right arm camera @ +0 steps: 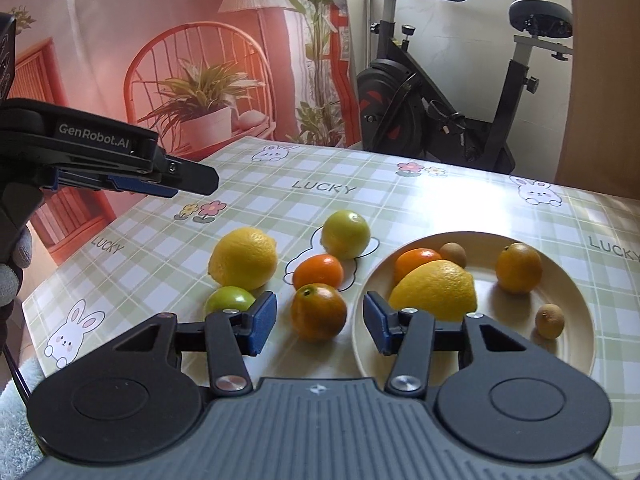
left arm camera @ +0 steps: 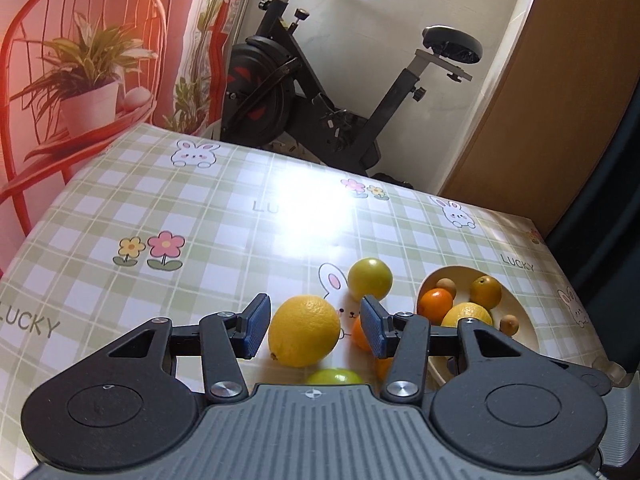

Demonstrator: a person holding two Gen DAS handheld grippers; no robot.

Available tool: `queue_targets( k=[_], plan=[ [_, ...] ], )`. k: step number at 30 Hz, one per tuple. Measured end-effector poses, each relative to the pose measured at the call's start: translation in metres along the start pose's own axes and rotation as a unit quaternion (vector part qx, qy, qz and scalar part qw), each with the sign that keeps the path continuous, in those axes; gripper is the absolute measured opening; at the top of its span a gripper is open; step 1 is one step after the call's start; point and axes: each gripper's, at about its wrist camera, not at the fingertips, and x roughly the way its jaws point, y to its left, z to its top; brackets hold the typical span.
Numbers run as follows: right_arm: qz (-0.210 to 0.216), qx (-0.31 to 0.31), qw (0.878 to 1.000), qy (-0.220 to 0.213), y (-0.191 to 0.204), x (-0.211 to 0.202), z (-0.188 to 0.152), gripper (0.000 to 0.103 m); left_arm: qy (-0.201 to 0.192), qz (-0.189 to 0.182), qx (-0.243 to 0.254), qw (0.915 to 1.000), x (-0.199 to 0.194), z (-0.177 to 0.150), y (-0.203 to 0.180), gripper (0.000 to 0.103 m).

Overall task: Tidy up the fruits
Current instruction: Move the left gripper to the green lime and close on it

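A cream plate (right arm camera: 576,344) holds a lemon (right arm camera: 436,290), two oranges and two small brown fruits. On the cloth to its left lie a lemon (right arm camera: 244,258), a yellow-green fruit (right arm camera: 346,234), a small green fruit (right arm camera: 230,298) and two oranges (right arm camera: 318,310). My right gripper (right arm camera: 320,326) is open, its jaws either side of the near orange. My left gripper (left arm camera: 314,328) is open above the loose lemon (left arm camera: 304,330); it also shows in the right wrist view (right arm camera: 160,186), raised at the left. The plate (left arm camera: 524,320) lies to its right.
The table (right arm camera: 400,200) has a green checked cloth with rabbits and flowers. An exercise bike (right arm camera: 440,92) stands behind it. A printed backdrop (right arm camera: 160,60) hangs at the left, and a wooden door (left arm camera: 540,100) is at the right.
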Motion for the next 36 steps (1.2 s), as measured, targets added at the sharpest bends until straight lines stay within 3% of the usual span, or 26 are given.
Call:
queue_targets(
  k=[8, 16, 24, 36],
  plan=[
    [0.057, -0.038, 0.997, 0.047, 0.034, 0.03, 0.001, 0.052, 0.039, -0.038, -0.006, 0.9985, 0.008, -0.014, 0.02, 0.052],
    [0.074, -0.051, 0.993, 0.082, 0.042, 0.059, 0.005, 0.052, 0.077, -0.083, -0.017, 0.9934, 0.028, -0.026, 0.017, 0.053],
    [0.085, -0.038, 0.989, 0.112, 0.035, 0.073, 0.0, 0.052, 0.102, -0.09, -0.014, 0.9905, 0.053, -0.035, 0.013, 0.053],
    [0.096, -0.032, 0.989, 0.111, 0.033, 0.08, 0.001, 0.052, 0.111, -0.089, -0.01, 0.9897, 0.067, -0.04, 0.015, 0.055]
  ],
)
